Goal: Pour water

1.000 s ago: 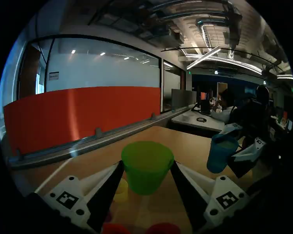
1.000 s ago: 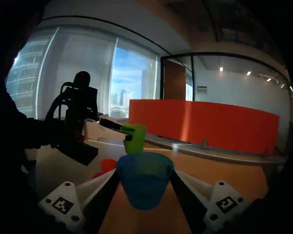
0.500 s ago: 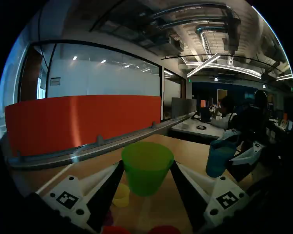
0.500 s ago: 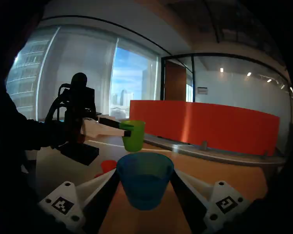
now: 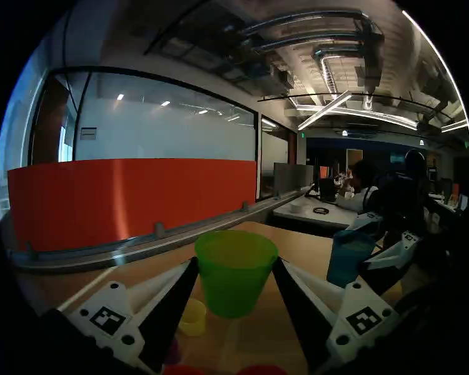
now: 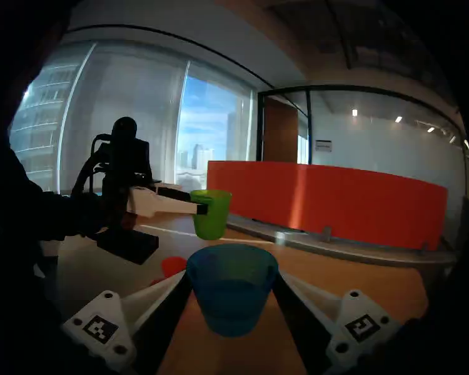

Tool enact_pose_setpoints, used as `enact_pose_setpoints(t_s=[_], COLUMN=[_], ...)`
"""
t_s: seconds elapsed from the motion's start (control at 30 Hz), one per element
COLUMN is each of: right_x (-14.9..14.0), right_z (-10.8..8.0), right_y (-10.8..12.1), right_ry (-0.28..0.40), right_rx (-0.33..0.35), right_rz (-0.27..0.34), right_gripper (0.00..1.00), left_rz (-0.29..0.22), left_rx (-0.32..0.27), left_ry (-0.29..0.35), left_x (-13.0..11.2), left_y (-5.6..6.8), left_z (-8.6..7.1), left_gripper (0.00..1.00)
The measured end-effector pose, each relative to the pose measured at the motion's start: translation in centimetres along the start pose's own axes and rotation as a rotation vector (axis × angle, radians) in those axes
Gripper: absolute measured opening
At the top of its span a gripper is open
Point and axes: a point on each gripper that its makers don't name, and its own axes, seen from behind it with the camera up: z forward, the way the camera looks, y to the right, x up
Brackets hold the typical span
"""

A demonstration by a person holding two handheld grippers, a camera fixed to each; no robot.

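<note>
Up a touch goes the green cup (image 6: 211, 214) over the last second, and both cups hang above the desk (image 5: 297, 240). Left gripper (image 5: 236, 265) clamps the green cup, right gripper (image 6: 232, 275) clamps the blue cup (image 6: 232, 289), near each other but apart. Best bet: bring one rim just over the other, hold the receiver level, tip slowly. Which cup holds water, I can't tell.
</note>
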Motion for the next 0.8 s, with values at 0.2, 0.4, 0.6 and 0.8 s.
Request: enact_pose_setpoints(t_s=[0.2,0.4,0.6,0.8], right_x=[0.2,0.3,0.5,0.8], right_z=[0.1,0.2,0.5,1.0], right_y=[0.0,0.0,-0.2,-0.7], right_ry=[0.0,0.001,0.003,0.0], right_rx=[0.0,0.002,0.008,0.024], right_rz=[-0.002,-0.001,0.003,0.002], right_gripper=[0.9,0.9,0.9,0.9], left_rz=[0.0,-0.027,-0.048,-0.053], left_rx=[0.003,-0.003,-0.008,0.003], left_ry=[0.0,0.007,0.003,0.001], left_x=[0.1,0.1,-0.2,-0.7], left_y=[-0.2,0.1,0.0,-0.4], left_z=[-0.1,-0.7,-1.8,-3.2], left_gripper=[0.86,0.86,0.86,0.86])
